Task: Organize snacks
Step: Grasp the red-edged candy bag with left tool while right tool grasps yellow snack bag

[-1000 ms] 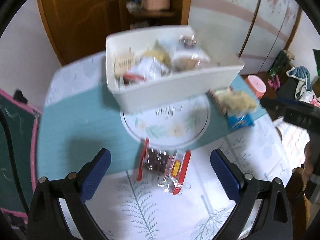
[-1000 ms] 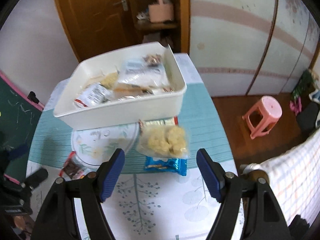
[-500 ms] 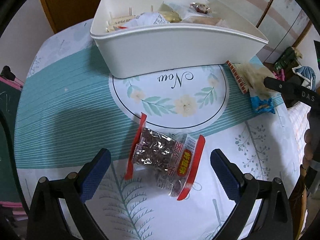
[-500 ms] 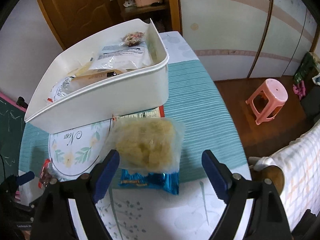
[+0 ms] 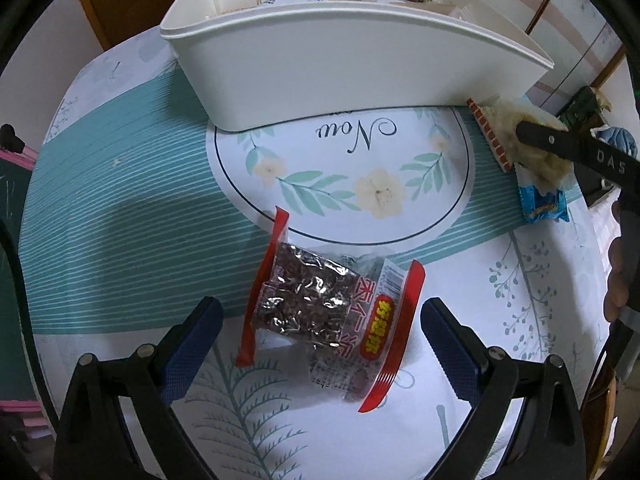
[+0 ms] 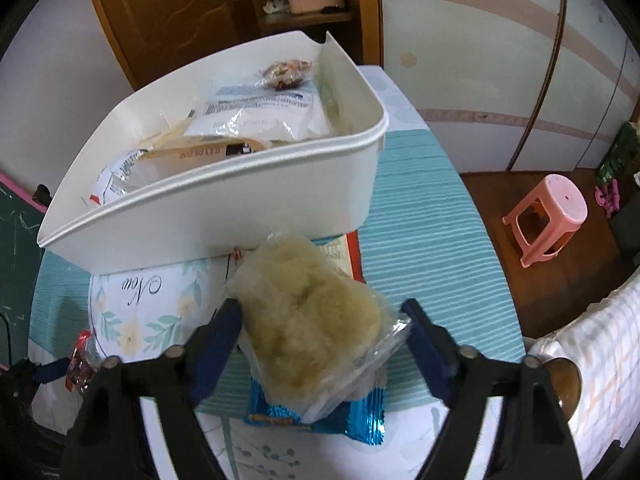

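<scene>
A red-edged packet of dark snacks point(image 5: 332, 308) lies on the tablecloth, and my left gripper point(image 5: 320, 340) is open with its blue pads on either side of it, not touching. A clear bag of pale yellow snack point(image 6: 308, 328) rests on a blue packet point(image 6: 320, 416) and a flat red-edged packet point(image 6: 354, 256). My right gripper point(image 6: 324, 336) straddles this bag with its jaws closing; the pads are right at its edges and do not visibly squeeze it. The white bin point(image 6: 224, 208), holding several snack packets, stands just behind.
The bin point(image 5: 360, 60) sits on the back of a round flower-printed mat point(image 5: 340, 168). The table's right edge drops to a wooden floor with a pink stool point(image 6: 548, 216). A green chalkboard point(image 6: 16, 248) stands left. A hand point(image 5: 620, 280) holds the right gripper.
Both grippers have come down toward the table. The left now frames the red-edged packet closely. The right has moved around the clear bag and its jaws have narrowed.
</scene>
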